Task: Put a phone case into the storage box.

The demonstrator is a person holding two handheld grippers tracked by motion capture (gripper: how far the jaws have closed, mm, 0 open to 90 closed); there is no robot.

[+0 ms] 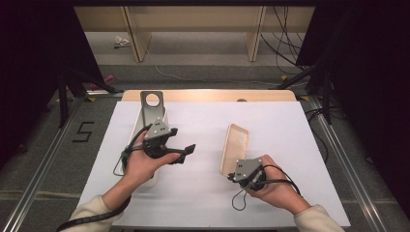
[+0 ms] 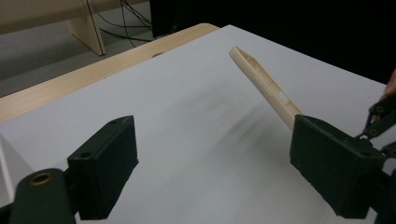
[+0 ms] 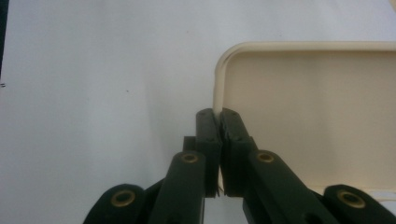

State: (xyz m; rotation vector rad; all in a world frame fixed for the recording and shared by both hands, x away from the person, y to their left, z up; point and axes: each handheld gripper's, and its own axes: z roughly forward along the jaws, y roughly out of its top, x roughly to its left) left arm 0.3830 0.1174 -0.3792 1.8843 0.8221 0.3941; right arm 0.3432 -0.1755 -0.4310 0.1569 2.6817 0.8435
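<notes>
Your right tongs [image 1: 240, 170] pinch the near edge of the cream phone case [image 1: 234, 146], holding it tilted above the white bench [image 1: 203, 121]. Your left tongs [image 1: 186, 153] stand spread and empty; bring them squarely onto the case's free edge before closing.

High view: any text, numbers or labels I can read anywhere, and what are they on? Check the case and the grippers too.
"5": a dark figure marked on the grey floor left of the table, at about.
Beige phone case, held at its edge by the right gripper: no print readable.
Left gripper and the metal stand behind it: no readable label.
</notes>
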